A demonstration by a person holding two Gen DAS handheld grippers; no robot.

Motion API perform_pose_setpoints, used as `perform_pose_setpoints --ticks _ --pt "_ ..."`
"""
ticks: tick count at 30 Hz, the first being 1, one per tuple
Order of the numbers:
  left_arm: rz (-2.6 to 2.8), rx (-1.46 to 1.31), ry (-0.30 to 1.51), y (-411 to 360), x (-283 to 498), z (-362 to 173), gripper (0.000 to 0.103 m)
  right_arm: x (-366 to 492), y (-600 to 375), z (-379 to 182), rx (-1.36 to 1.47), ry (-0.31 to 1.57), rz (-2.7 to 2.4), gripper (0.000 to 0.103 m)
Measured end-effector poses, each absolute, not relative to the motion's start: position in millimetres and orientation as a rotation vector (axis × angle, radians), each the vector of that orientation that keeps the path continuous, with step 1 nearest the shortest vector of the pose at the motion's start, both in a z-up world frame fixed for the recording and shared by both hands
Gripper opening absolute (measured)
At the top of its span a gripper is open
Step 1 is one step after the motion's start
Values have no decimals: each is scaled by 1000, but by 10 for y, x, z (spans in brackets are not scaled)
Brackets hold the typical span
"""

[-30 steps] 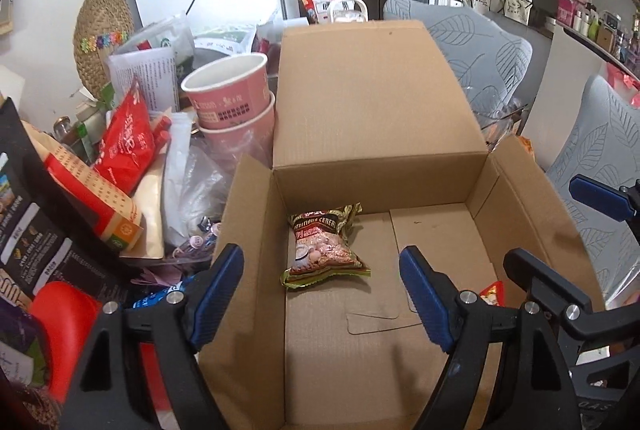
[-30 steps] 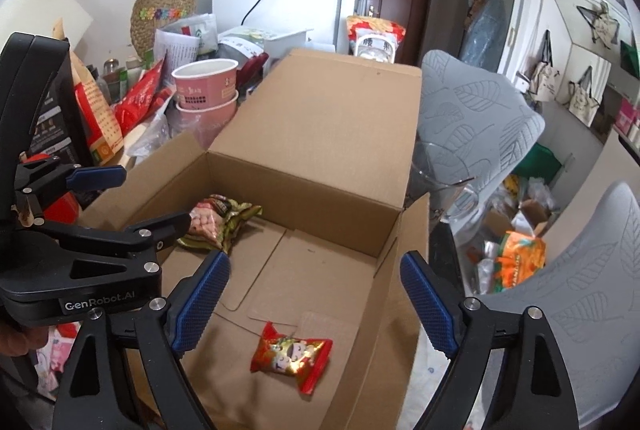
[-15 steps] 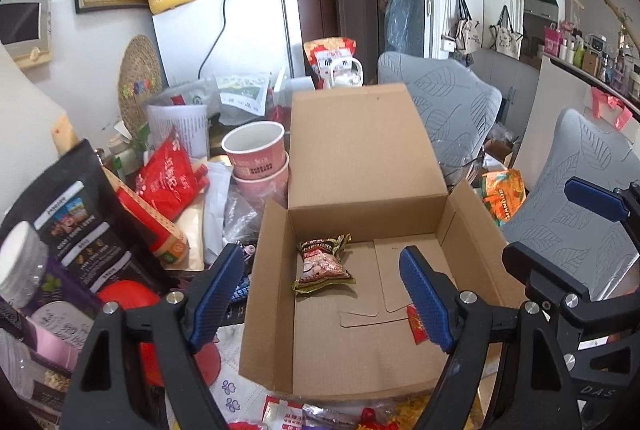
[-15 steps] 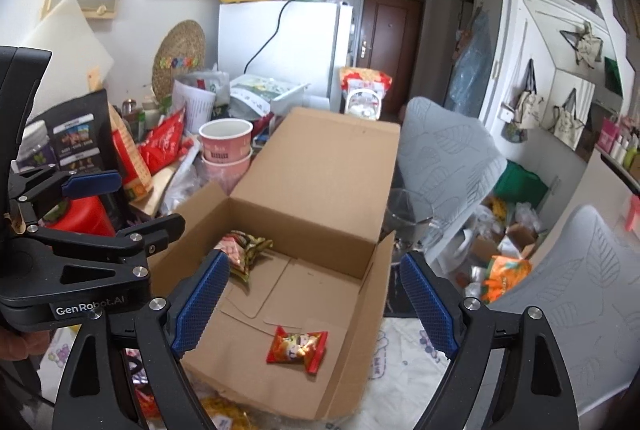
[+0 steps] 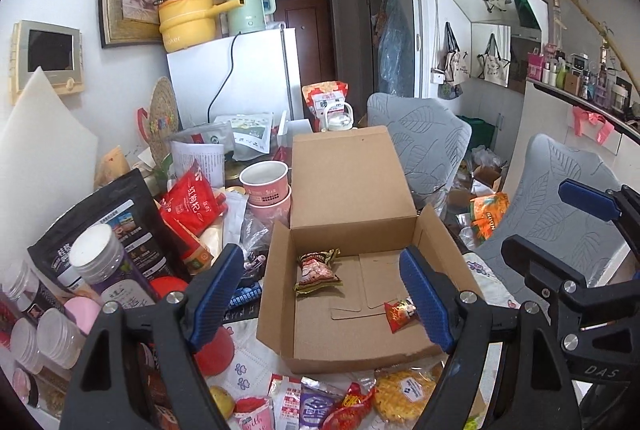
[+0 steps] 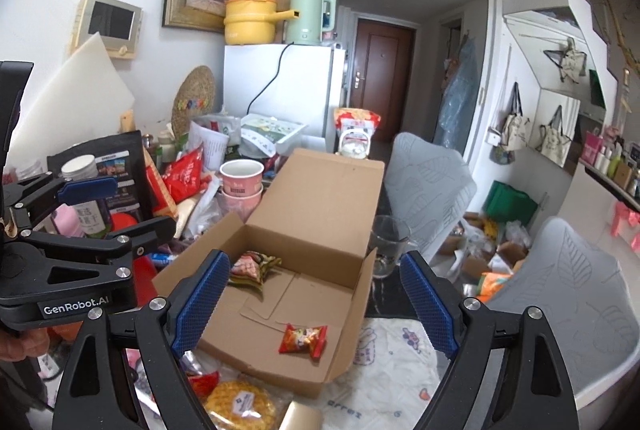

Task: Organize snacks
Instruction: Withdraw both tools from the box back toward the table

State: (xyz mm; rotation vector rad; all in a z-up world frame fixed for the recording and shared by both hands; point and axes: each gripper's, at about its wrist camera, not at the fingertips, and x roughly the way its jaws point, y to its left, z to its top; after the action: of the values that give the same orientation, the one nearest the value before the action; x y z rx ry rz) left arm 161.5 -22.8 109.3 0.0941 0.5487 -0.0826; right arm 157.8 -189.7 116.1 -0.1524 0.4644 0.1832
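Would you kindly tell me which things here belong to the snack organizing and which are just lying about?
Belongs to the job:
- open brown cardboard box
- green-edged snack packet inside it
- small red candy packet inside it
- loose snack packets before the box

Just lying about:
- stacked pink paper cups
- yellow pot
- mint-green kettle
- clear glass mug

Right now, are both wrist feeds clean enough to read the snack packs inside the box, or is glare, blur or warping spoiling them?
Left wrist view: sharp, evenly lit, no glare on the cardboard box; the green snack pack is readable; edges bow from the fisheye, corners go black. Right wrist view: equally sharp; the red snack pack is clear, with only soft shadows and the same warping.
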Motion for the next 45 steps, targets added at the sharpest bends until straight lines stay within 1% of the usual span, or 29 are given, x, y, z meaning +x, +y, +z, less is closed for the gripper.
perform_pose_setpoints --ticks 8,17,32,45 --pt "-105 103 515 -278 1181 1171 81 1186 -1966 1215 -137 439 174 88" --pt "-150 112 506 -382 789 1060 81 851 -2051 1091 -119 444 152 88" --pt "-206 122 559 -451 444 591 81 465 -2188 544 -59 518 136 88" --pt "-277 123 671 -490 337 52 81 333 -2332 -6 -19 621 115 88"
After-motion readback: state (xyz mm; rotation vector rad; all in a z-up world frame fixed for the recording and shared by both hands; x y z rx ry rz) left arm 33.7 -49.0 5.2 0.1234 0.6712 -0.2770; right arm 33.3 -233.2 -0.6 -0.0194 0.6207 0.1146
